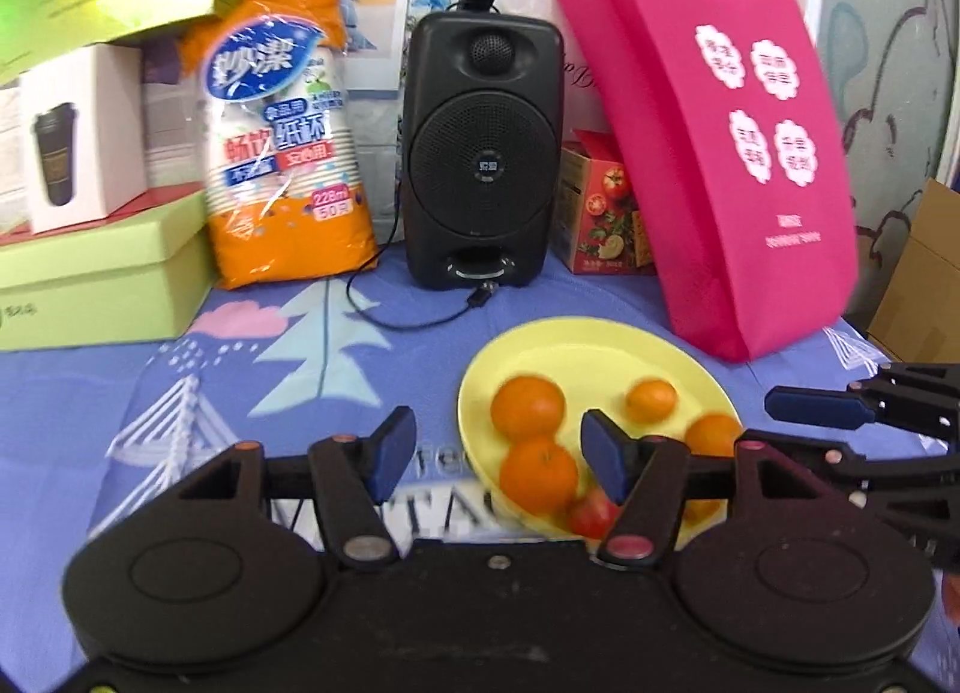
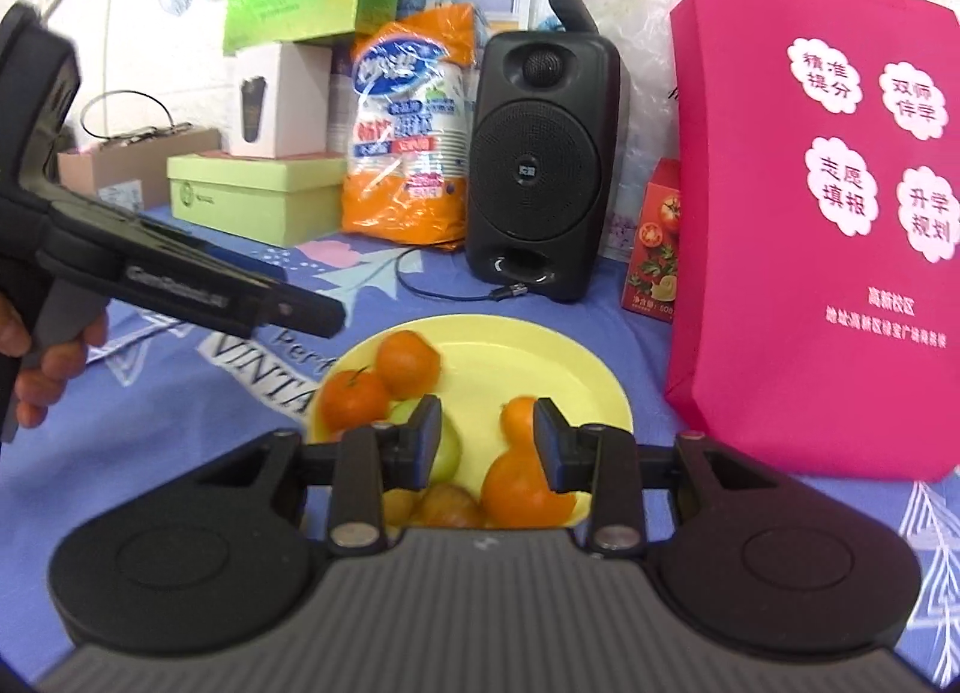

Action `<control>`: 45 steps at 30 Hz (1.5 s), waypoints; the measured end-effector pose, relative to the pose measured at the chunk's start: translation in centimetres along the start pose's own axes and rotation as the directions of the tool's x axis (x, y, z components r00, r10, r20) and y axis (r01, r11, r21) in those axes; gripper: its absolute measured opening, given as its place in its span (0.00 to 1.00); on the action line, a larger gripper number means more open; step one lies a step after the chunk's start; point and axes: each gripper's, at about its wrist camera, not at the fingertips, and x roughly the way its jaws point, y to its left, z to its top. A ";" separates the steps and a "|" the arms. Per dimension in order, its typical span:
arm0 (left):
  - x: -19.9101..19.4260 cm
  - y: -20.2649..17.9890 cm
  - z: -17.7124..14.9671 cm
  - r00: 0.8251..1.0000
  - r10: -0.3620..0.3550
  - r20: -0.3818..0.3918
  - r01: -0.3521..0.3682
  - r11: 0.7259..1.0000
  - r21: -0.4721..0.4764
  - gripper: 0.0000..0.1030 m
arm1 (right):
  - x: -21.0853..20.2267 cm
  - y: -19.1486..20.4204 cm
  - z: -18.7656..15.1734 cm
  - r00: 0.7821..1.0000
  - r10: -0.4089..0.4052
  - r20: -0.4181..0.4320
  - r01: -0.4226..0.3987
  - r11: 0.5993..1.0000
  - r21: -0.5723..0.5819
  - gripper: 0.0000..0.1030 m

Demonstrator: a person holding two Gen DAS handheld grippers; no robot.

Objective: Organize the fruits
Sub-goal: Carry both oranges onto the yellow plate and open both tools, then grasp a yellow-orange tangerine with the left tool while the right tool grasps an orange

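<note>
A round pale-yellow plastic plate (image 1: 600,351) sits on the blue patterned tablecloth (image 1: 372,345), carrying the fruit. Behind it stands a black box-shaped speaker (image 1: 483,153), whose thin black cable (image 1: 384,309) trails across the cloth short of the plate's far rim. To the plate's right a bright pink fabric tote bag (image 1: 720,153) stands upright, with a red tomato-printed carton (image 1: 600,213) between bag and speaker. Left of the speaker sits an orange plastic pack of paper cups (image 1: 282,141) beside a pale green lidded cardboard box (image 1: 90,279).

In the right wrist view the plate holds four clear oranges (image 2: 408,363), one green fruit (image 2: 444,447) and other pieces partly hidden by the gripper body. In the left wrist view a small red fruit (image 1: 591,516) lies at the near rim.

The left gripper (image 1: 498,456) hovers with jaws apart over the plate's left edge, holding nothing. The right gripper (image 2: 487,441) is also spread, empty, above the fruit.
</note>
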 end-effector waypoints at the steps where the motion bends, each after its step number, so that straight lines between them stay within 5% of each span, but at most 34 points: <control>1: -0.8 -0.1 -0.8 1.000 0.002 0.005 -0.002 1.000 -0.001 0.60 | -0.6 0.2 -0.4 1.000 0.015 -0.001 -0.015 1.000 0.006 0.32; 9: -6.0 -0.8 -7.3 1.000 0.000 0.000 0.000 0.998 -0.064 0.60 | -4.0 3.3 -4.3 0.994 0.108 -0.034 -0.107 0.994 0.019 0.32; 16: -7.5 -2.3 -10.7 1.000 -0.015 -0.004 0.014 0.995 -0.099 0.62 | -3.7 5.1 -6.5 0.990 0.090 -0.110 -0.092 0.996 -0.010 0.34; 21: -8.2 -3.8 -11.3 1.000 0.024 0.011 -0.023 0.999 -0.040 0.65 | -2.9 4.9 -6.0 0.992 0.026 -0.124 -0.032 0.999 -0.043 0.45; 37: -6.4 -5.0 -12.6 0.998 -0.049 -0.035 0.047 0.998 -0.053 0.65 | 1.3 3.6 -4.7 0.984 0.049 -0.170 -0.054 0.998 -0.024 0.47; 45: -5.6 -4.9 -12.3 0.998 -0.062 -0.032 0.061 0.997 -0.048 0.44 | 1.9 3.6 -4.6 0.984 0.043 -0.173 -0.048 0.999 -0.020 0.53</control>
